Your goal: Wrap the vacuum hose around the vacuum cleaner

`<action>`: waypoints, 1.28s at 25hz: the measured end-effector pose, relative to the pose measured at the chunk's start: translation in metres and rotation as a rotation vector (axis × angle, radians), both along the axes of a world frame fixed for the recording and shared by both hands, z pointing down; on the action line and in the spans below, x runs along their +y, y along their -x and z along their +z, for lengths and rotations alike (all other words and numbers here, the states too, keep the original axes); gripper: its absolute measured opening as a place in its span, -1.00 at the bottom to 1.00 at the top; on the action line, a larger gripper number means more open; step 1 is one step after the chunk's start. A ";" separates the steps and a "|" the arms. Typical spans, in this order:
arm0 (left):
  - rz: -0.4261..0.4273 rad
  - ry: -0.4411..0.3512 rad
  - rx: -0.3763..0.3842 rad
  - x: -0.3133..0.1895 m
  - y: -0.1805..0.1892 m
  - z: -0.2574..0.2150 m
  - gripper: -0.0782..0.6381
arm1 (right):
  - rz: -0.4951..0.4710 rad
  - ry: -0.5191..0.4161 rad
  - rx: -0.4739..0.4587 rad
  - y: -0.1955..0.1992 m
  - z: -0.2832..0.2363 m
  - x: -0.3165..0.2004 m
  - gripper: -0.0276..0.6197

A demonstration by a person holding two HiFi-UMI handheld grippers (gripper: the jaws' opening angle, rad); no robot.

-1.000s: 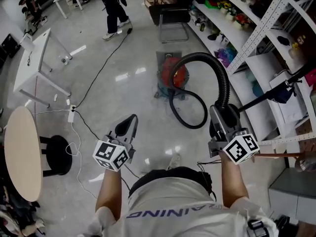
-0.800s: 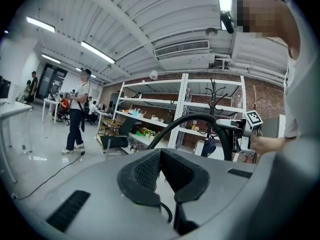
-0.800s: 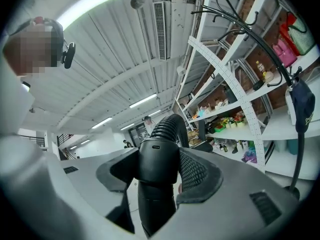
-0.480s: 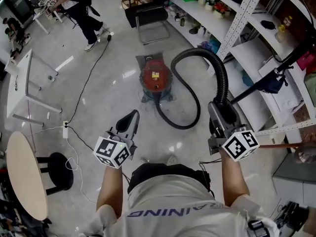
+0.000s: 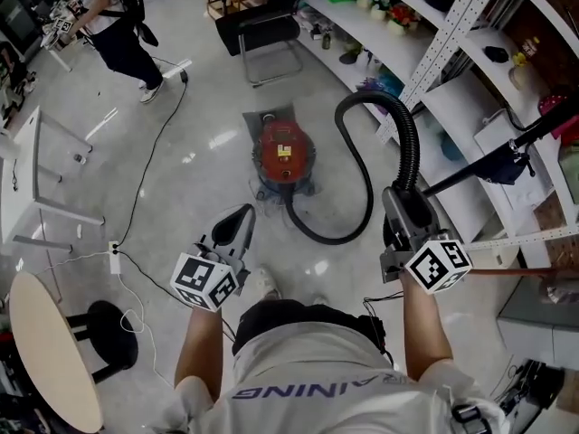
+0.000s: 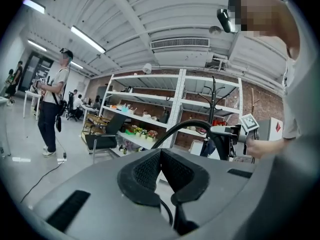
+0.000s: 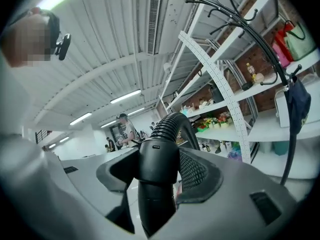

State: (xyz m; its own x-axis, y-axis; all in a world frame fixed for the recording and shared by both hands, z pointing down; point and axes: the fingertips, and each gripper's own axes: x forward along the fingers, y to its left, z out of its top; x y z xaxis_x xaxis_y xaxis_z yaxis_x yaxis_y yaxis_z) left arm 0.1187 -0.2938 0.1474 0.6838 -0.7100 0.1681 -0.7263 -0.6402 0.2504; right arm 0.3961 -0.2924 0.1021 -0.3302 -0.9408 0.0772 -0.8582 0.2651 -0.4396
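Glossy pale grey floor (image 5: 208,152), ceiling light reflected in patches. White perforated-post shelving rack (image 5: 389,39) along right, cluttered. Black chair (image 5: 267,30) beside rack. White table (image 5: 18,179) left; round beige table (image 5: 50,351) with black stool (image 5: 113,333) near. Black cable (image 5: 145,183) crosses floor. Strip lights (image 6: 87,39) on white ceiling; brick wall (image 6: 260,101) behind shelves.

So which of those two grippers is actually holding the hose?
The right gripper: its jaws are clamped on the black end of the vacuum hose. The left gripper holds nothing, and its jaws are closed together.
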 end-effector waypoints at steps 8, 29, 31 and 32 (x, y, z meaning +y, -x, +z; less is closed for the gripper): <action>0.071 -0.008 0.027 -0.089 0.047 -0.004 -0.73 | 0.076 0.007 -0.014 0.049 -0.011 -0.071 -0.15; 0.031 0.017 -0.002 -0.229 0.063 0.006 -0.73 | 0.011 0.094 0.050 0.066 0.026 -0.235 -0.15; 0.002 0.015 -0.007 -0.245 0.055 0.005 -0.73 | -0.026 0.105 0.054 0.061 0.031 -0.260 -0.15; -0.012 0.014 -0.009 -0.252 0.050 0.005 -0.73 | -0.046 0.115 0.059 0.059 0.034 -0.271 -0.15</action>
